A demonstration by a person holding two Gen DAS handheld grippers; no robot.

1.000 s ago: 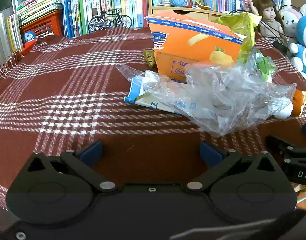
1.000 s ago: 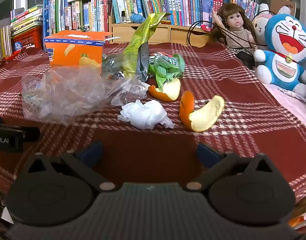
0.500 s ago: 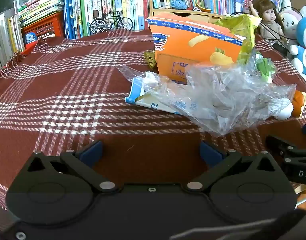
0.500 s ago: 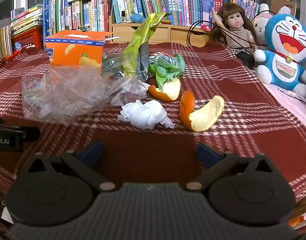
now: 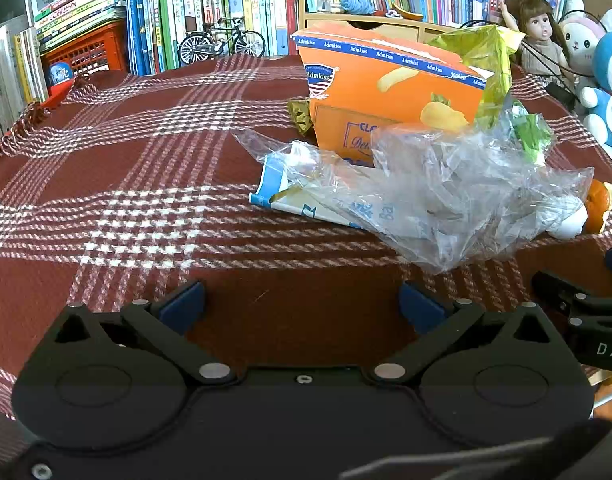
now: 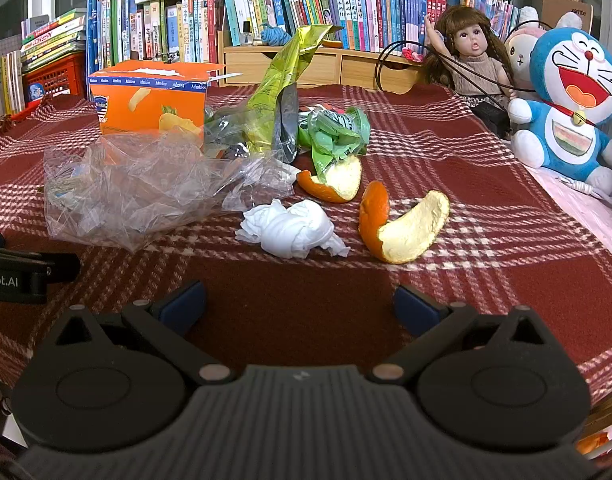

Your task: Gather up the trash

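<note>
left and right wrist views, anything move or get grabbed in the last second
Nothing visibly changed. Both the left gripper and right gripper remain open and empty over the plaid cloth, and the clear plastic bag, crumpled tissue and orange peels lie as before.

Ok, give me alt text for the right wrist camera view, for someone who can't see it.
Open right gripper hovers over a red plaid tablecloth strewn with trash: crumpled white tissue, two orange peels, clear plastic bag, green wrappers and an orange snack box. Behind stand a doll, a blue cat plush and bookshelves.
</note>
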